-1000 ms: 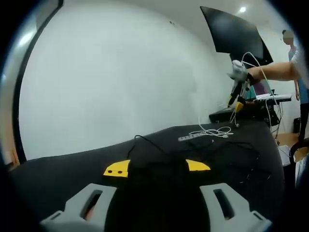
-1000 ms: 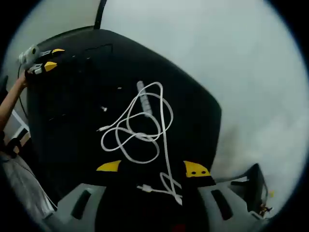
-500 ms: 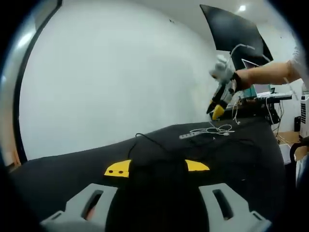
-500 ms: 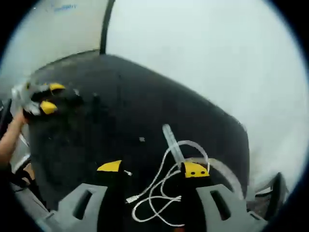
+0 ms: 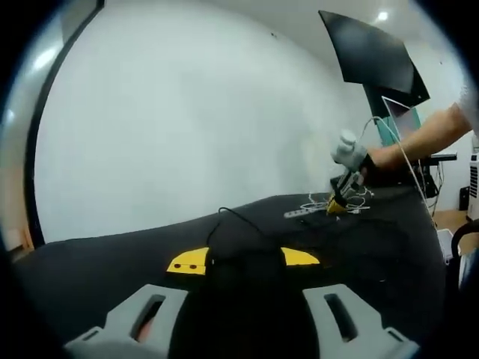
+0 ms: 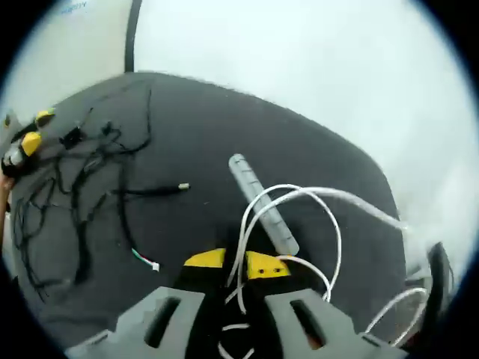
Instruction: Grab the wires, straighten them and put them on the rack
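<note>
Loops of white wire (image 6: 299, 202) lie on the black table (image 6: 187, 120), and one strand runs between my right gripper's (image 6: 236, 263) yellow-tipped jaws, which are shut on it. A narrow grey rack strip (image 6: 262, 206) lies just beyond them. Tangled black wires (image 6: 82, 164) spread over the left of the table. In the left gripper view my left gripper (image 5: 244, 259) stands open and empty low over the table, a black wire (image 5: 236, 218) just ahead of it. Far across, the right gripper (image 5: 338, 200) touches down on the white wires (image 5: 318, 203) beside the rack strip (image 5: 298, 213).
A white wall (image 5: 187, 112) runs behind the table. A black monitor (image 5: 374, 52) and other equipment stand at the far right, past the person's arm (image 5: 419, 142). The left gripper (image 6: 22, 142) shows at the table's left edge in the right gripper view.
My right gripper has come down onto the white wires and its jaws have shut on a strand. The left gripper has stayed open and nearly still.
</note>
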`<state>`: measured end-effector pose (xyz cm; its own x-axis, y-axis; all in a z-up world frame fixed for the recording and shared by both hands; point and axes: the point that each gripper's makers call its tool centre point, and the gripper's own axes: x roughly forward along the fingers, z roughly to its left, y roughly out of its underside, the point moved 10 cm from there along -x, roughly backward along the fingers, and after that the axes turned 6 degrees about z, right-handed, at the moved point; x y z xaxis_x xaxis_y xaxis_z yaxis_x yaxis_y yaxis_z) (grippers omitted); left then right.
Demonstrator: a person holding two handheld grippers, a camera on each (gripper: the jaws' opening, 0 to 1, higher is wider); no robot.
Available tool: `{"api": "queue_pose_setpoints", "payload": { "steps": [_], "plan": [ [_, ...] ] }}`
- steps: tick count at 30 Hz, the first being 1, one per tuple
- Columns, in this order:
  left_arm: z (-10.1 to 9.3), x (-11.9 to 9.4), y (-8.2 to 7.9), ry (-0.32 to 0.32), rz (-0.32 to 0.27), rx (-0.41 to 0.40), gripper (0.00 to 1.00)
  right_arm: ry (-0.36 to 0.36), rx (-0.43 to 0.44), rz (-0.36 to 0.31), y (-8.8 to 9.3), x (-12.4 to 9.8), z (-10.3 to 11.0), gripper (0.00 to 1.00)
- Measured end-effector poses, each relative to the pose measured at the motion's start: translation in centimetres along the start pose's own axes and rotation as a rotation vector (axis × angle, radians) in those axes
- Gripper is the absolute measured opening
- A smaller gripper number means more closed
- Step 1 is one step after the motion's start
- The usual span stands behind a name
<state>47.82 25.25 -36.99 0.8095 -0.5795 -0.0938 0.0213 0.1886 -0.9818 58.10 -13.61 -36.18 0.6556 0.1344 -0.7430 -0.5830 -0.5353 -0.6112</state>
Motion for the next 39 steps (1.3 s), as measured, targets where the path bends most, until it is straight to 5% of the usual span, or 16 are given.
{"api": "queue_pose_setpoints", "payload": {
  "steps": [1,2,4,7,9,12,17,19,22,25,27,29,30,33,37,39],
  "plan": [
    [-0.1,0.0,0.1,0.001,0.006,0.005,0.33,0.074,-0.01,0.059,0.2,-0.7,-0.6,0.0],
    [-0.4,0.0,0.1,0.004,0.013,0.013,0.33,0.089,-0.059,0.006,-0.1,-1.6,-1.4,0.0],
    [-0.5,0.1,0.2,0.003,0.024,0.032,0.32,0.008,0.145,-0.004,0.9,-3.7,-3.3,0.0],
    [-0.2,0.1,0.0,-0.002,0.014,0.039,0.32,0.077,0.458,-0.104,3.5,-6.1,-7.7,0.01],
    [0.0,0.1,0.0,-0.003,0.004,0.03,0.32,0.082,0.458,-0.061,5.2,-4.7,-8.6,0.01],
    [0.1,0.0,0.0,-0.025,0.01,0.029,0.32,-0.064,0.358,0.073,7.0,-2.9,-6.2,0.07],
    [1.0,-0.2,0.0,-0.105,0.016,0.009,0.39,0.045,0.378,-0.031,4.4,-4.9,-7.8,0.28],
    [1.5,-0.6,-0.3,-0.171,0.006,0.007,0.38,0.168,0.449,-0.227,3.9,-8.0,-8.6,0.1],
    [2.5,-1.3,-0.5,-0.224,-0.057,-0.071,0.38,0.158,0.668,-0.659,4.9,-13.4,-6.3,0.16],
    [3.8,-2.1,-0.2,-0.348,-0.039,-0.092,0.35,-0.056,0.778,-1.081,6.9,-16.6,-2.4,0.17],
    [3.9,-2.3,0.2,-0.395,0.013,-0.095,0.28,-0.06,0.701,-1.224,7.1,-16.9,-1.3,0.16],
    [3.7,-2.0,0.2,-0.337,-0.011,-0.141,0.33,-0.259,0.652,-1.352,5.9,-17.4,-0.3,0.16],
    [3.7,-2.1,0.1,-0.332,-0.011,-0.147,0.38,-0.365,0.607,-1.37,5.3,-17.8,0.1,0.22],
    [3.3,-1.3,0.9,-0.335,0.145,-0.119,0.49,-0.409,0.478,-1.362,4.2,-18.3,1.2,0.31],
    [2.2,-0.4,1.2,-0.234,0.208,-0.064,0.56,-0.324,0.308,-1.109,4.0,-16.0,2.3,0.3],
    [2.1,-0.5,1.5,-0.215,0.221,-0.051,0.55,-0.452,0.351,-0.993,3.9,-14.8,3.2,0.29]
  ]
}}
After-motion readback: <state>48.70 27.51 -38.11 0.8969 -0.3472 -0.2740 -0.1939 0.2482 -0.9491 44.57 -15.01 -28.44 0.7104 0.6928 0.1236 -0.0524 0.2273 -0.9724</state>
